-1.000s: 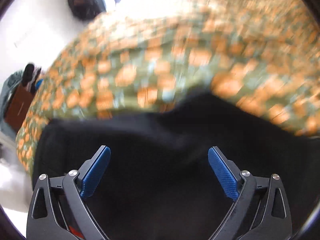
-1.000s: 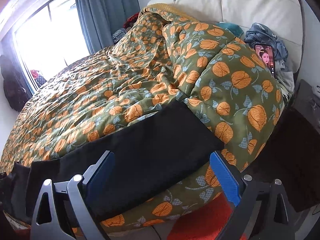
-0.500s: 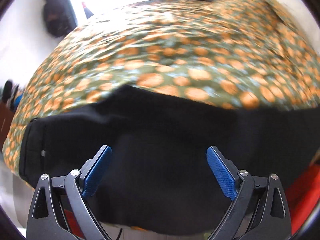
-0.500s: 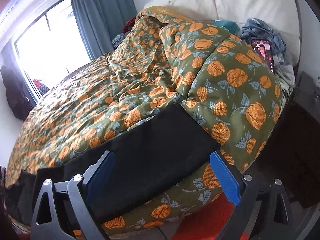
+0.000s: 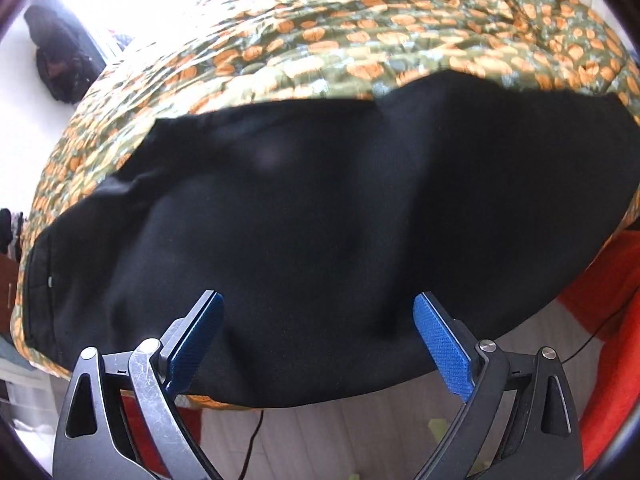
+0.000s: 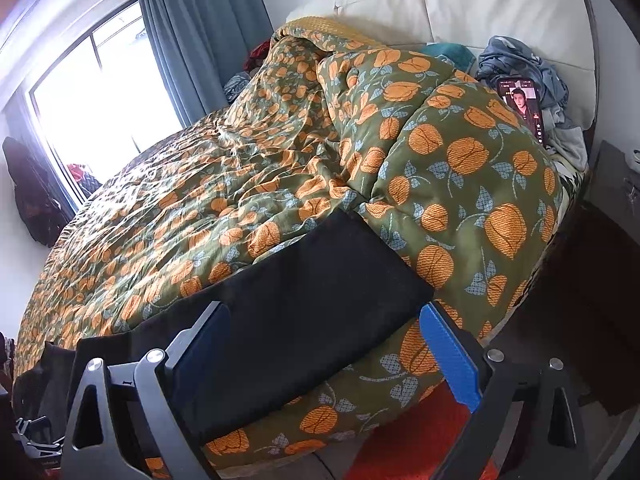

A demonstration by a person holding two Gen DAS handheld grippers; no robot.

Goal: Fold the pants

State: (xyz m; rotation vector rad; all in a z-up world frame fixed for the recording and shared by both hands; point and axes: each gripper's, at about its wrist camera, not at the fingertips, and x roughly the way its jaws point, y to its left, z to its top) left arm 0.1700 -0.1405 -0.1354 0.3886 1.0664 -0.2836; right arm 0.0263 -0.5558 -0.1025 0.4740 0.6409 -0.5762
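A: Left wrist view first: the quilt (image 5: 360, 36) fills the top, and the black pants (image 5: 320, 184) lie across its near edge, long axis running left to right, the lower edge draped over the side of the bed. The left gripper (image 5: 316, 344) sits just short of that hanging edge, about midway along, blue fingers (image 5: 440, 344) spread wide with nothing between them.

B: And which end is which?

A: The left end looks like the waistband, with a small pale button or rivet, though the blur makes that a guess.

B: Right wrist view gives what that one lacks: the other end, a square-cut leg end (image 6: 360, 264) lying flat on the quilt (image 6: 460, 184) beside a puffed-up roll of it. The right gripper (image 6: 324, 356) is also wide open and empty, nearer that end.

A: So the right takes the leg end, the left the waist side.

B: Smallest thing: a lit phone (image 6: 522, 108) by the headboard, well apart from the pants (image 6: 288, 332).
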